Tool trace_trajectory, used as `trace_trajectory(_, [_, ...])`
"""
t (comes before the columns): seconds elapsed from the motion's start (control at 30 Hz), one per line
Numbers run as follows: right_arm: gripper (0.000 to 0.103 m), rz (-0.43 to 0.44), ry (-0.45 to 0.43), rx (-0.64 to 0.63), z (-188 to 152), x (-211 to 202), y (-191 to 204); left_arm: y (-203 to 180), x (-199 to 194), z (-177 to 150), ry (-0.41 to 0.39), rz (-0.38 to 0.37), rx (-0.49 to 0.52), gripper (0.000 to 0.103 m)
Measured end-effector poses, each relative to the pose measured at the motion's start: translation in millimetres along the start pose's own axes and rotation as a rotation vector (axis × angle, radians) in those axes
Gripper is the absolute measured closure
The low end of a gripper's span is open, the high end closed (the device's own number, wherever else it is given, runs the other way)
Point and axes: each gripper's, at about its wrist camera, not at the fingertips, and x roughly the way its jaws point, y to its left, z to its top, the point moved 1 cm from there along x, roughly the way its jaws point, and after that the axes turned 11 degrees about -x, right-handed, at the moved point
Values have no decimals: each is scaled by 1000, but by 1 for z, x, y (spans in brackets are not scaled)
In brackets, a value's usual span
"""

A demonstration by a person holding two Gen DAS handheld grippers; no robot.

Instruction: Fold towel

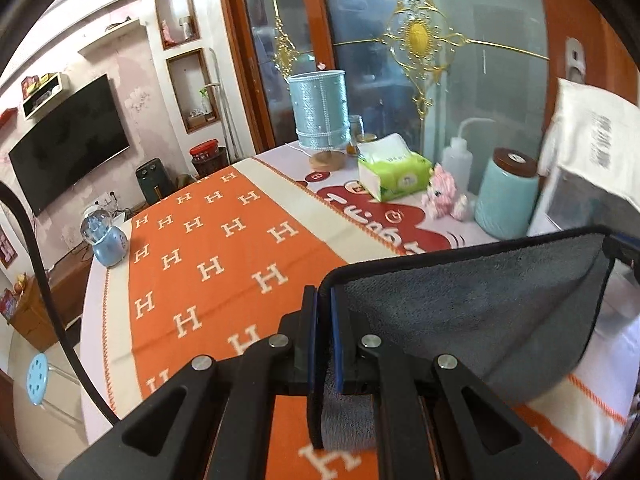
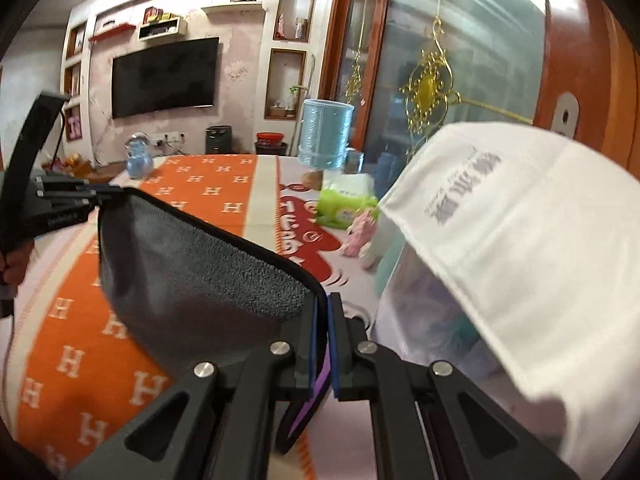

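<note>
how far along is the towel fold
Done: both grippers have picked up the grey towel; the left gripper and right gripper each pinch a top corner. In hand: the towel hangs stretched between them above the orange cloth, apparently a single unfolded layer. Left: every fold, then laying it down.

left hand-held gripper (image 1: 324,300) clamped, right hand-held gripper (image 2: 323,308) clamped
</note>
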Motion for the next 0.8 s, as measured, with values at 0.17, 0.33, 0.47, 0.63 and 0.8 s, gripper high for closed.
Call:
trace_trajectory(0.17, [98,-91,24,-87,-2,30,9,-2,42,1,25,-5,-21,99])
trace_trajectory(0.33, [98,-157,54,-192,-12,57,24,-3,78,-7,62,1,-37,98])
trace_trajectory(0.47, [98,-163,88,-217,-20,74,30,-4,99,-16,106,-11,-46,97])
trace_trajectory(0.63, [92,-164,142,-189,-24,98,31,-7,118,-25,165,-7,-39,78])
trace_trajectory(0.8, [66,-142,188,-151,-27,106,28,-8,115,-25,171,6,-50,64])
